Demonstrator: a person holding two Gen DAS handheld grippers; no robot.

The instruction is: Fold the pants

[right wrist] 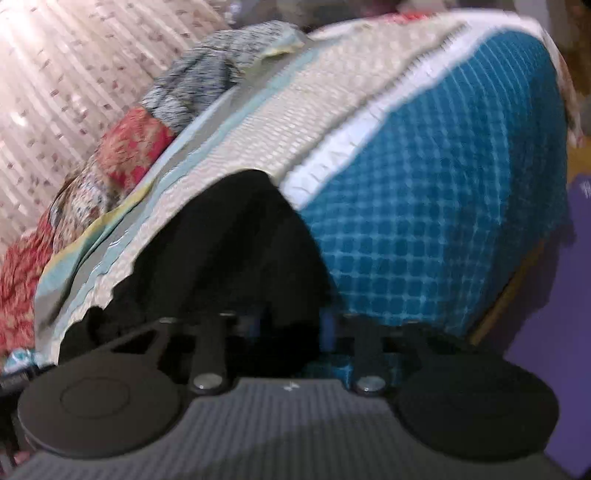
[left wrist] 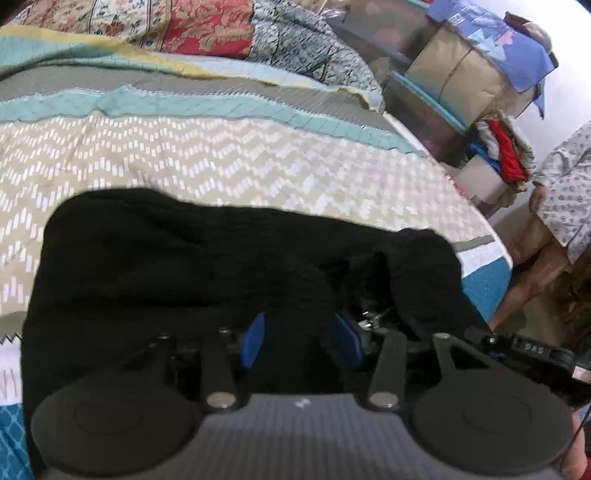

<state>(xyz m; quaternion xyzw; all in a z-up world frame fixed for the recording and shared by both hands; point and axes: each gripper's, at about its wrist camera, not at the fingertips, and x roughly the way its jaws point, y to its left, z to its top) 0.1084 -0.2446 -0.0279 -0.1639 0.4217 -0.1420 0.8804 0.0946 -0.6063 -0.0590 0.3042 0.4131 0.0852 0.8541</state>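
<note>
The bed (left wrist: 258,162) fills most of both my views, spread with a quilted cover in bands of beige chevron, teal, grey, white and deep blue check (right wrist: 424,206). At the far end of the bed lie a floral patchwork quilt in red and cream (left wrist: 177,26) and a crumpled grey-and-white patterned cloth (left wrist: 295,40). Beyond the bed's far right corner stands a stack of boxes and bags under a blue printed cloth (left wrist: 491,40), with a heap of red, blue and white clothes (left wrist: 506,151) lower down. Past the bed's right edge a person in a pale printed garment (left wrist: 569,184) stands, only partly in view.

The black knitted pants (left wrist: 184,258) lie on the bed's near part, over the beige chevron band, bunched and doubled up towards my side.

My left gripper (left wrist: 295,343) sits at the near edge of the pants, its blue pads (left wrist: 255,343) standing apart with black fabric lying between them; I cannot tell whether they press on it.

My right gripper (right wrist: 295,328) is at the pants' other near edge (right wrist: 229,258), beside the blue check band. Its fingers are drawn close together on a fold of the black cloth, though that view is blurred.
</note>
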